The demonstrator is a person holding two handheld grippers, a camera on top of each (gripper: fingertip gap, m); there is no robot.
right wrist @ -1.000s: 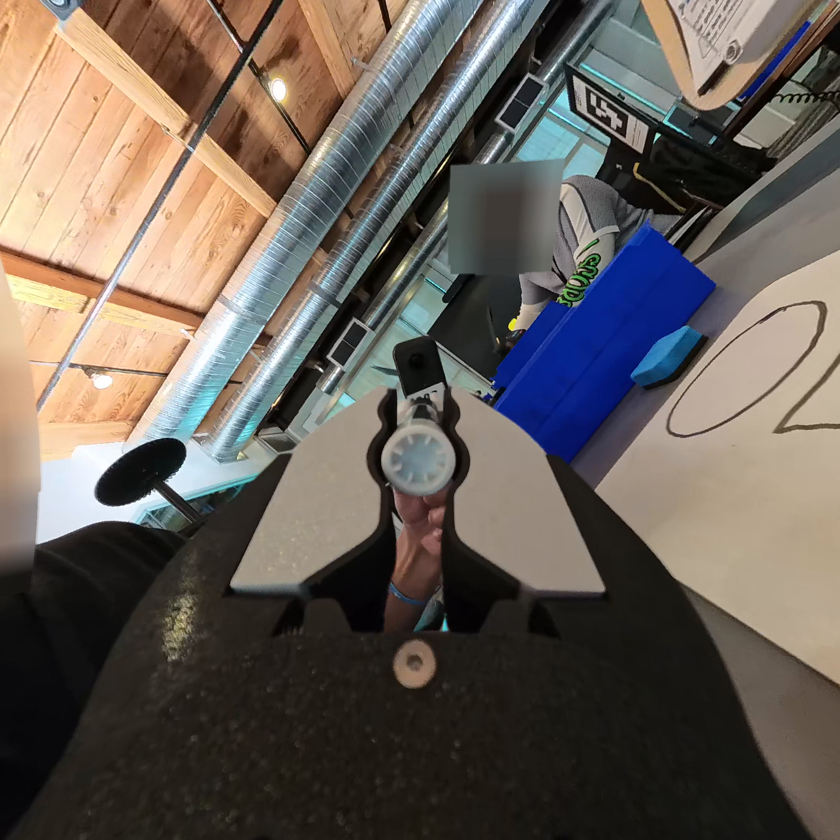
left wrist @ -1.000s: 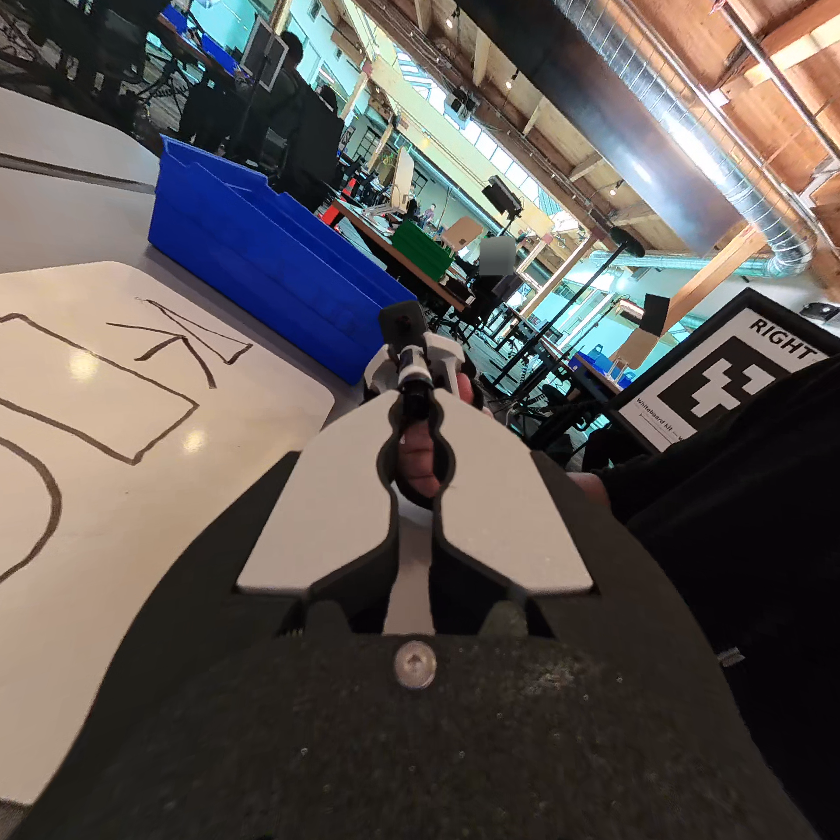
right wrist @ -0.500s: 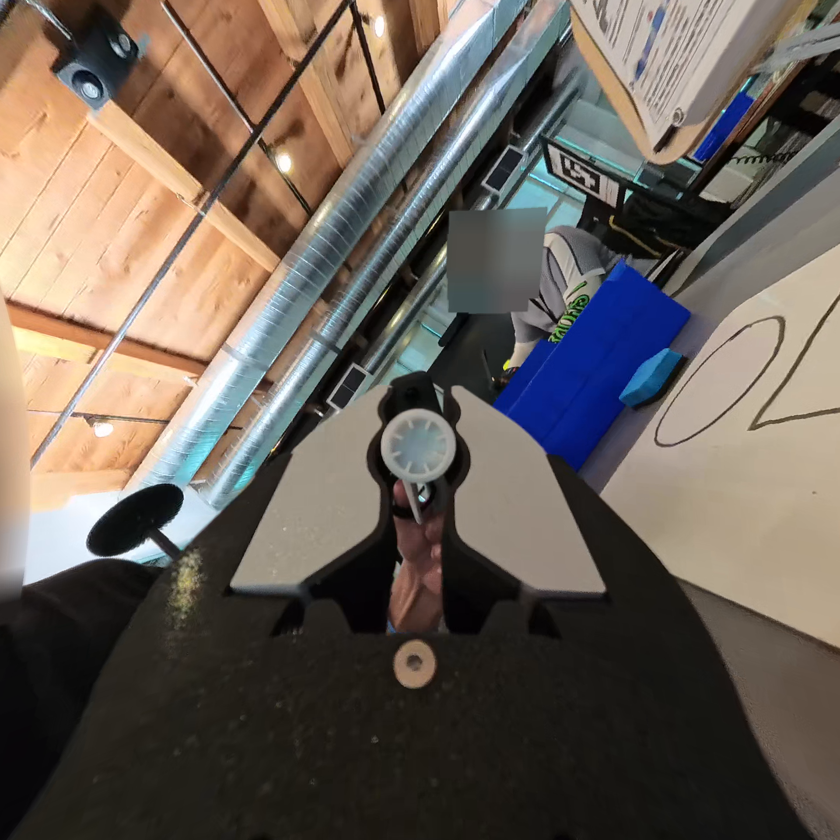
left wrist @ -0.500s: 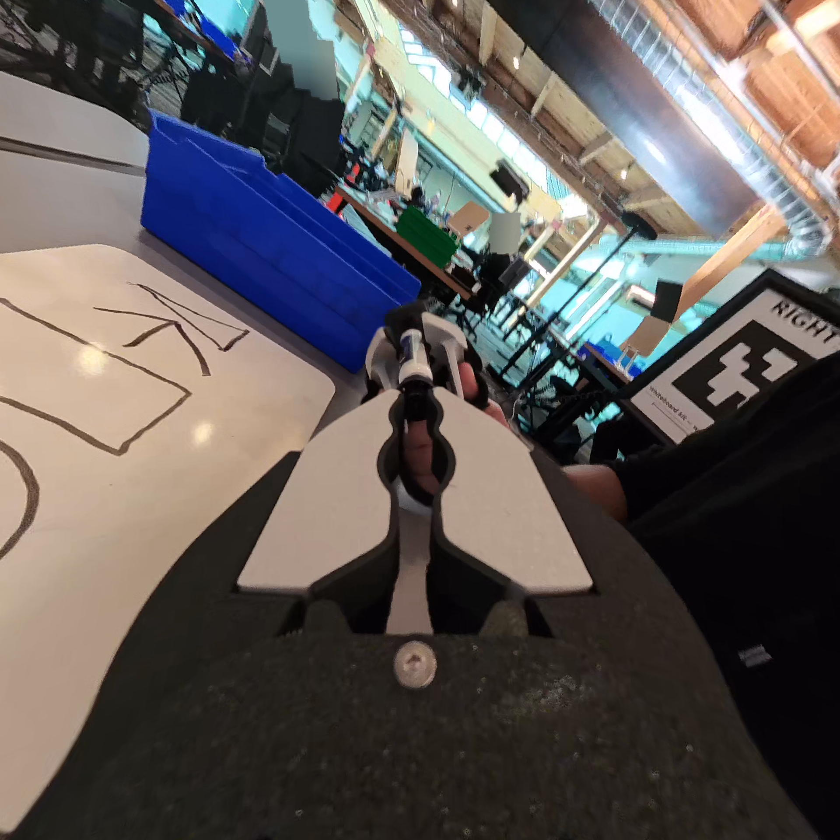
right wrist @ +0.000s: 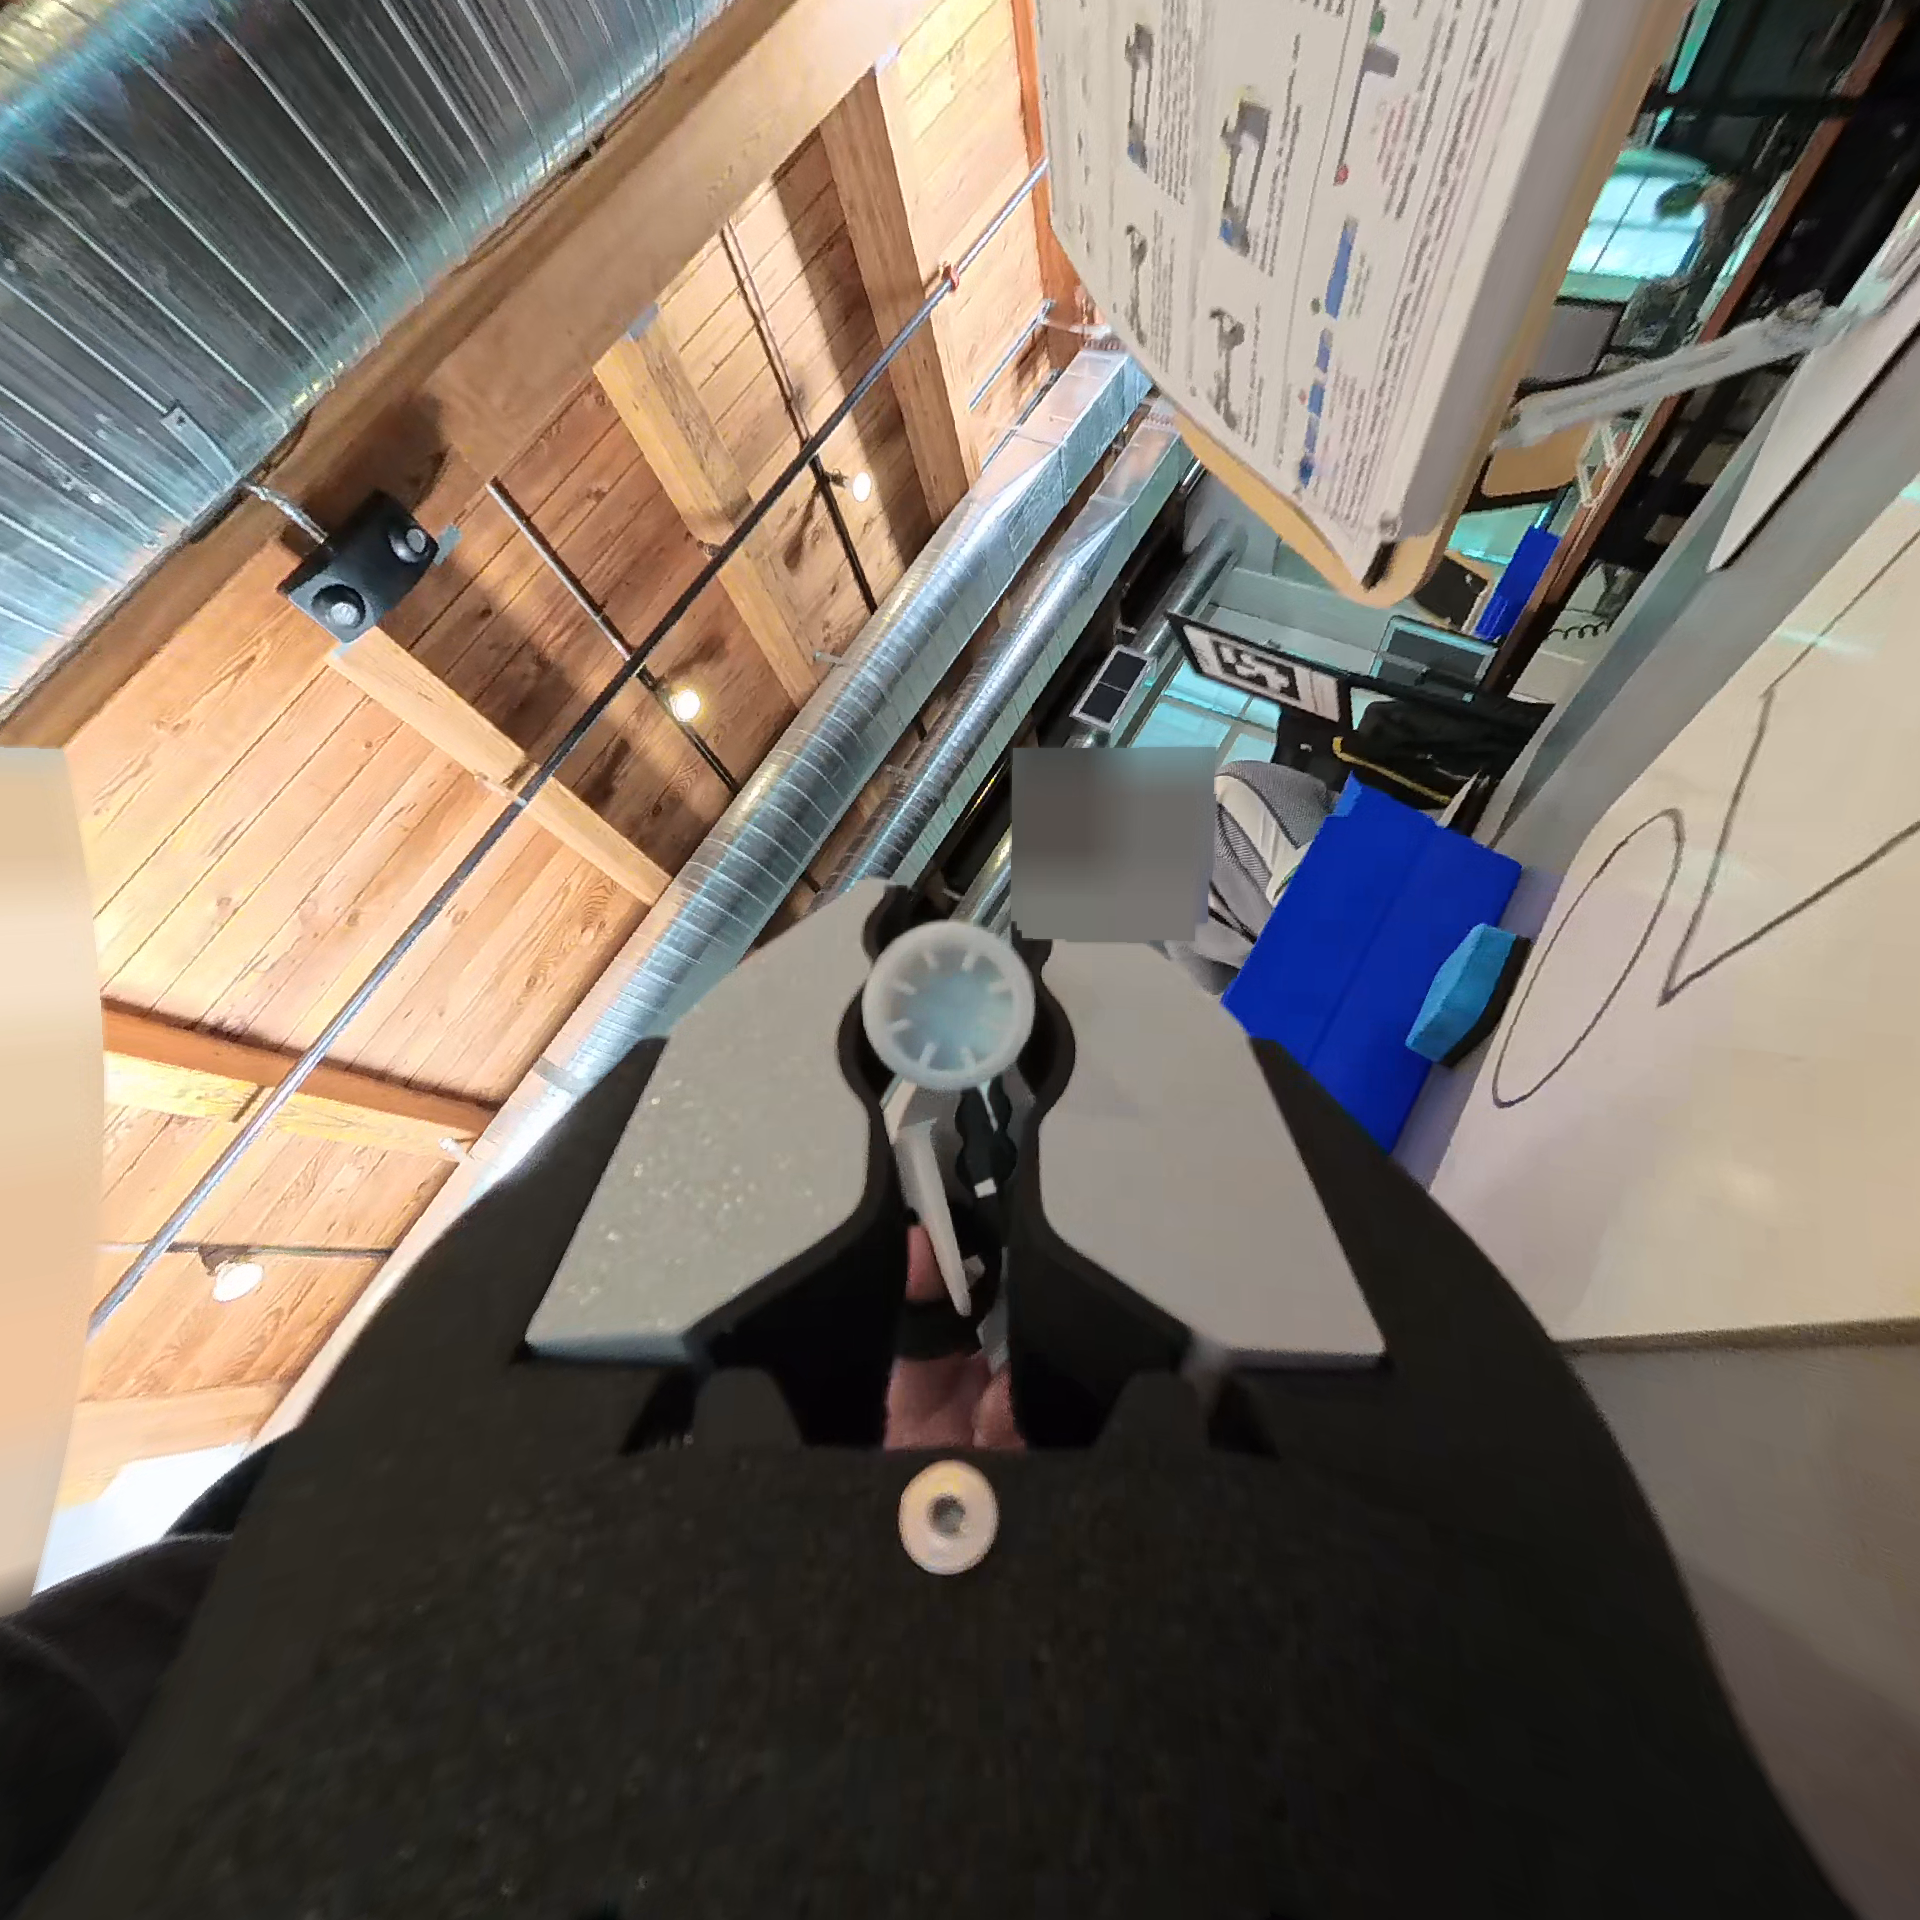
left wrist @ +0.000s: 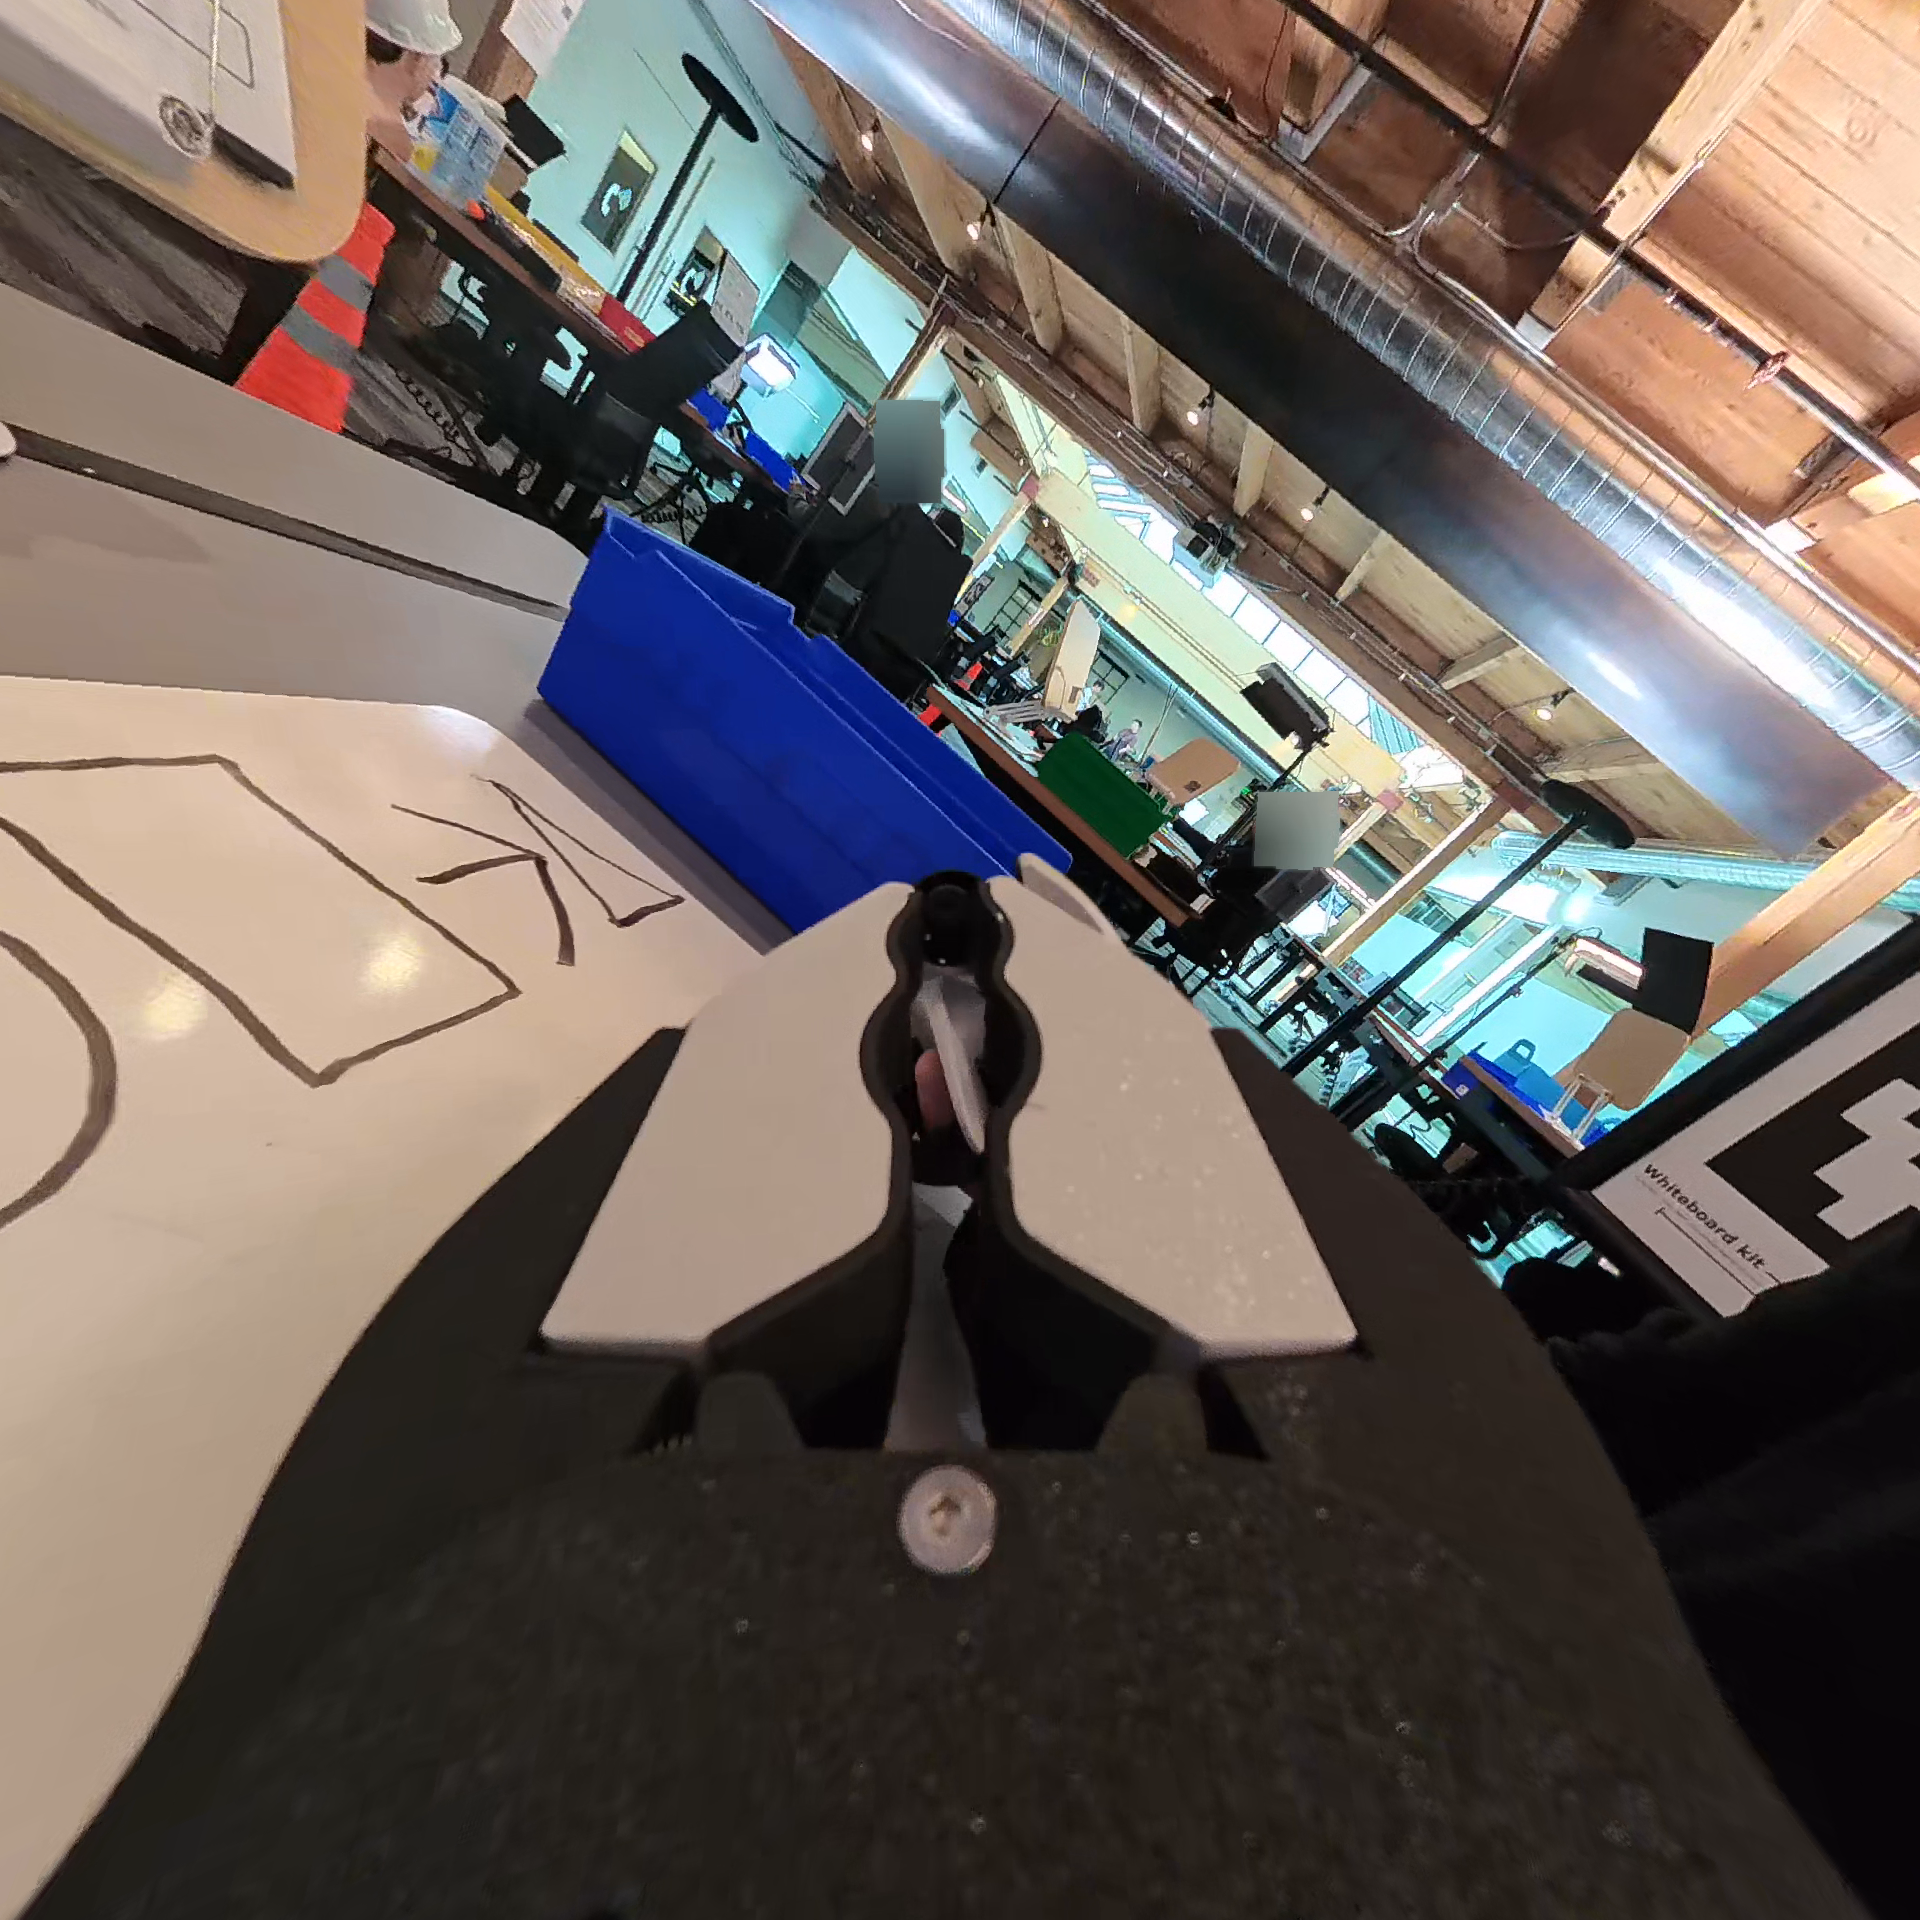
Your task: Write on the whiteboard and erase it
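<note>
Left gripper (left wrist: 951, 914) has closed in on right gripper (right wrist: 948, 1003): cap (left wrist: 948, 916) meets marker (right wrist: 948, 1006). Both jaws narrow, clamped. Capping underway; eraser (right wrist: 1460, 997) next.

The marker (right wrist: 948, 1013) is showing only its round end, its barrel lying hidden between the right gripper (right wrist: 951, 935) fingers. The left gripper (left wrist: 951, 904) is covering most of the black object it is pinching. The whiteboard (left wrist: 260, 1195) is running off the picture's left edge, cutting its curved line short. The blue eraser (right wrist: 1460, 1000) is sitting half hidden behind the blue bin (right wrist: 1371, 935).
</note>
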